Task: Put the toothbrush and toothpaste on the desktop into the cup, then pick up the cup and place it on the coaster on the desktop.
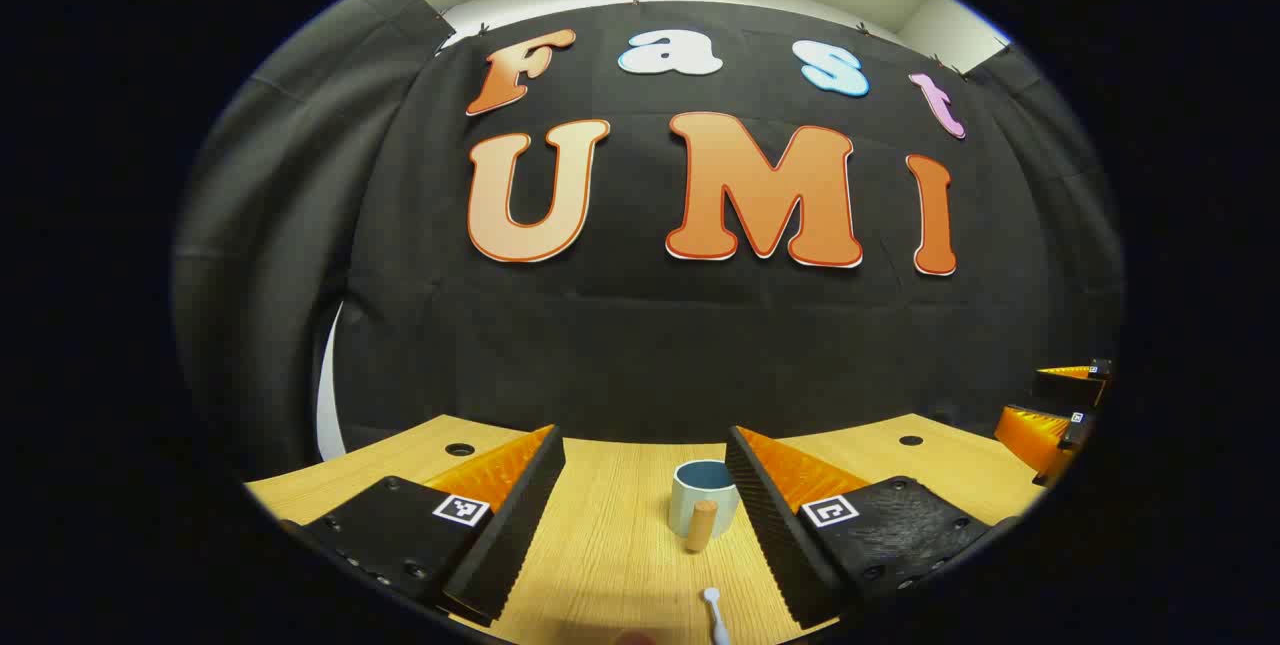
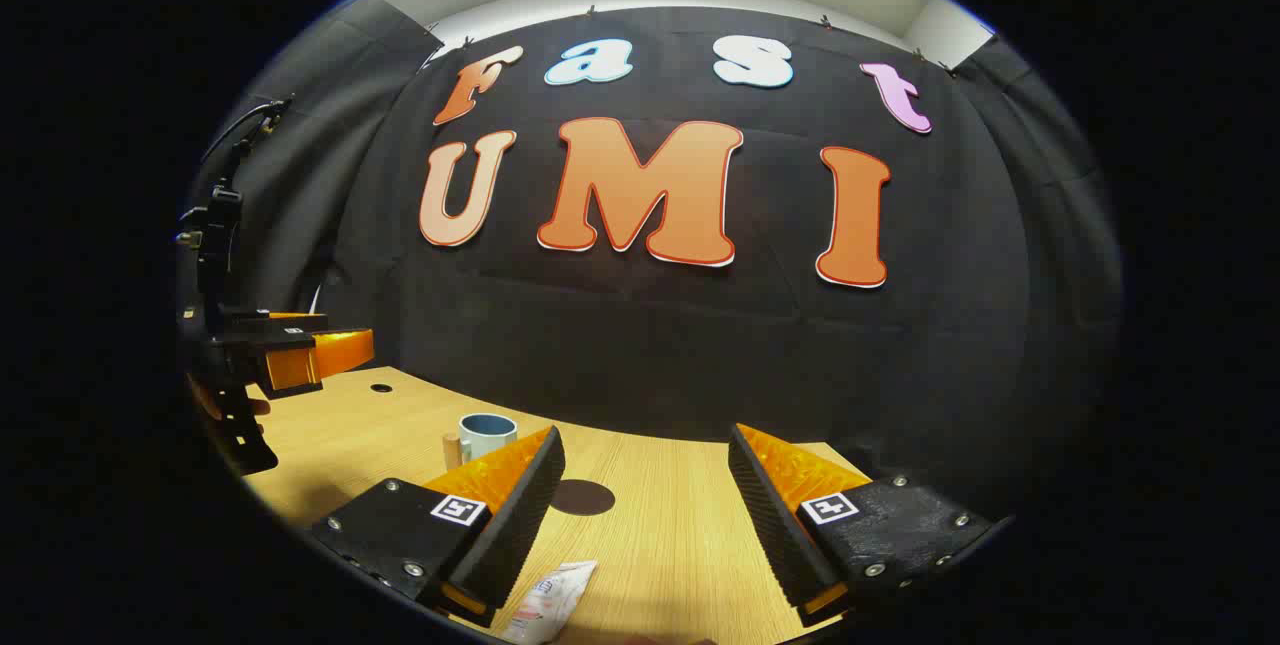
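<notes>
Showing the wood-grain desktop [image 1: 620, 545] from two gripper-mounted cameras. In the left gripper view, the left gripper [image 1: 645, 515] hangs above the desk with its two wedge-shaped, ribbed fingers spread wide apart and nothing between them. A short cylindrical cup [image 1: 703, 490], smooth and pale outside with a blue interior, stands at 12 o'clock from the gap, close to the right finger. Its wooden, peg-like handle [image 1: 702, 525] points toward the camera. The white rounded head of the toothbrush [image 1: 712, 600] lies flat on the desk at 6 o'clock from the cup. The right gripper [image 1: 1065, 420] appears at the 3 o'clock edge.

In the right gripper view, the right gripper [image 2: 645, 510] is likewise spread open and empty. A soft, crinkled toothpaste [image 2: 550, 600] tube lies flat near the left finger, at 7 o'clock from the gap. A dark, flat, round coaster [image 2: 583, 497] rests on the wood at 11 o'clock from the gap. The cup [image 2: 487, 435] stands farther off at 10 o'clock, apart from the coaster. The left gripper [image 2: 300, 355] shows at 9 o'clock.
</notes>
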